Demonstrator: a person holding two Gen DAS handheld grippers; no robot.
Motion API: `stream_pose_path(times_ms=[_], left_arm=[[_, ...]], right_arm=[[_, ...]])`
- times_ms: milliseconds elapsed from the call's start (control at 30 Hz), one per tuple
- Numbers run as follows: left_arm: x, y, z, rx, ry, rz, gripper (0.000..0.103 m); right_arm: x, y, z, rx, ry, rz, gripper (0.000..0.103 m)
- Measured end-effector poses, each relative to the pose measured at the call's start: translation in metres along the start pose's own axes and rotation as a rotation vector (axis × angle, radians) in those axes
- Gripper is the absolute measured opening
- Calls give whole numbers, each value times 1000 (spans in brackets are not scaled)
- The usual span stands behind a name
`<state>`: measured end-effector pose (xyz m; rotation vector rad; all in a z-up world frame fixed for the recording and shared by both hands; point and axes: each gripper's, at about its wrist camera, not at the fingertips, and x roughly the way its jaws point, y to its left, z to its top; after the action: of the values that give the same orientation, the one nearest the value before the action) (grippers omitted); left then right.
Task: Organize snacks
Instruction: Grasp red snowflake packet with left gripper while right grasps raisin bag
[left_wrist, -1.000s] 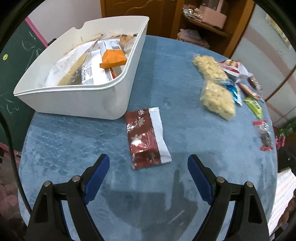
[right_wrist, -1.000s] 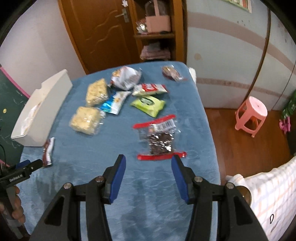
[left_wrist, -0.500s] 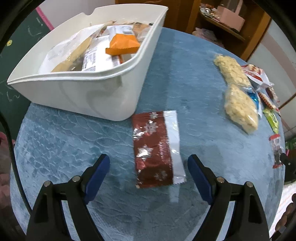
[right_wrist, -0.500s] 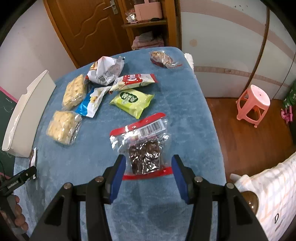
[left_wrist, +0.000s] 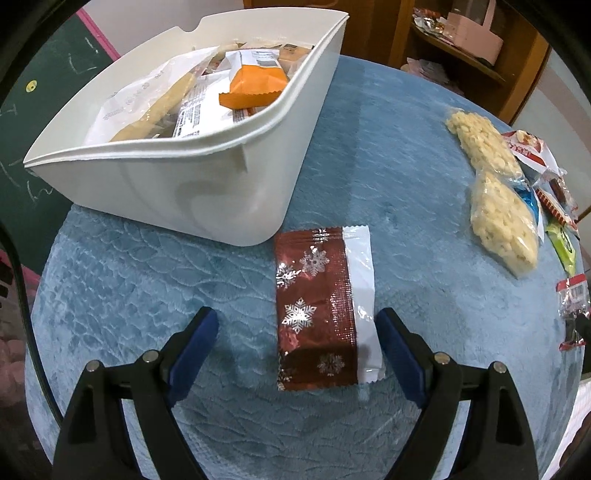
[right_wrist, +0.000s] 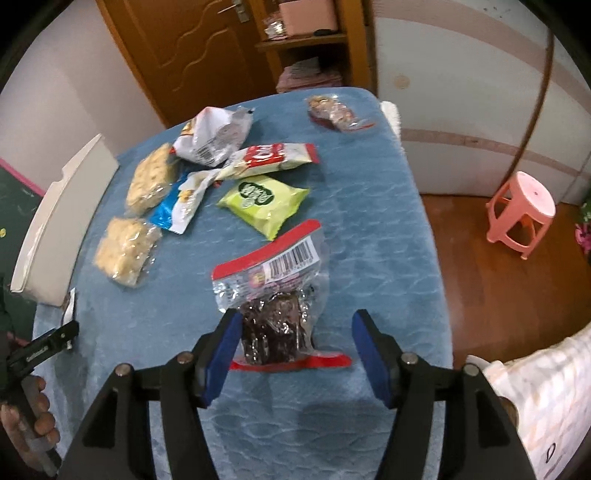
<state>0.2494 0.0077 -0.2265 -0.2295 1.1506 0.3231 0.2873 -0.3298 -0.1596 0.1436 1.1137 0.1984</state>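
One barcode label on clear dark-snack bag (right_wrist: 275, 295); brand text unreadable.

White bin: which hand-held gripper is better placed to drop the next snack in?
Left hand-held gripper: open around the snowflake packet, right beside the white bin. The right one straddles a dark snack bag farther off.

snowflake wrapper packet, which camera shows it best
The left wrist view. There the dark red snowflake packet lies whole and sharp on the blue cloth, between the left gripper's open jaws, just in front of the white bin. The right wrist view shows only a sliver of it at the far left, beside the bin's corner.
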Motion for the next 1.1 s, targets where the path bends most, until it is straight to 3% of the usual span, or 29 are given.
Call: stream_pose_path(times_ms=[167,233,367,500,567,600,633,700,800,933,1100], left_arm=[[-1,-3,-4,-12,-5,14,87],[0,1,-7,-14,-7,16,89],[0,14,-4,-20,-12,16,92],[1,17,-3,-33,-16,19,93],[0,16,-3,-36,-12,12,88],[-1,15,-4,-32,-14,7,77],[-5,11,-6,-16,-23,5,61],[-14,4,-9,8,-31,16,43],[-20,1,-18,16,-45,47,39],[-36,12,-27,-20,2,-75,37],[-78,13,-36,35,-12,-173,37]], right_arm=[[5,11,3,-47,12,16,63],[15,19,2,-91,43,-29,63],[21,45,-6,-222,15,-149,63],[19,43,-7,-193,5,-136,56],[15,39,-7,-173,3,-122,52],[14,38,-7,-163,4,-115,50],[11,36,-8,-151,3,-108,49],[8,36,-10,-134,6,-88,48],[3,39,-16,-127,15,-60,48],[-13,57,-25,-139,12,-21,48],[-52,91,-33,-170,-40,26,48]])
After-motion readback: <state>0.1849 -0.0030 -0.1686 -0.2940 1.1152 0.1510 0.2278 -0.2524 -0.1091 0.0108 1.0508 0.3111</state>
